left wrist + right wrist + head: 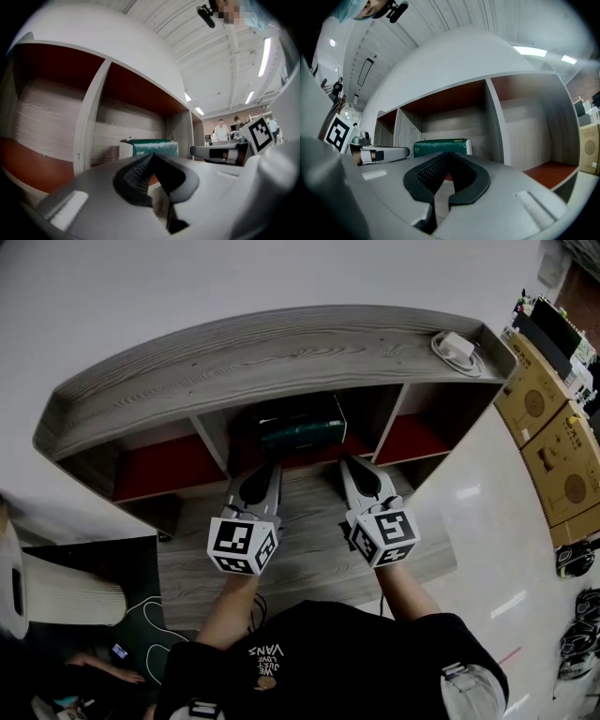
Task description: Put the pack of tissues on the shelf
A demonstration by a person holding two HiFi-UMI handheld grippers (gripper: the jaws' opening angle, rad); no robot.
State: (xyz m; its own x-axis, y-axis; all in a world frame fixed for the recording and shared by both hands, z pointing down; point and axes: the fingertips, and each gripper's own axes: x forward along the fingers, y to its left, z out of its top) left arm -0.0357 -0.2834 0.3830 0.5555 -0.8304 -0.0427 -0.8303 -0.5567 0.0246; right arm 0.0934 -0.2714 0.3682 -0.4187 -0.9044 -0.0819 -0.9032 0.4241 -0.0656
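pack of tissues (302,425): one, on shelf (262,357)

**Head view.** The only legible wording stands on the person's black shirt (281,657): the brand name "VANS" in white capitals, upside down to the camera. The smaller white lines next to it are too small to read with certainty.

The green pack of tissues (302,430) bears pale print on its face, too blurred to read in any view.

The cube (242,545) of the left gripper (269,472) and that of the right gripper (349,467) carry black-and-white square coded markers, which are patterns rather than letters or digits.

The cardboard boxes (553,442) at the right edge show round printed emblems; their lettering cannot be made out.
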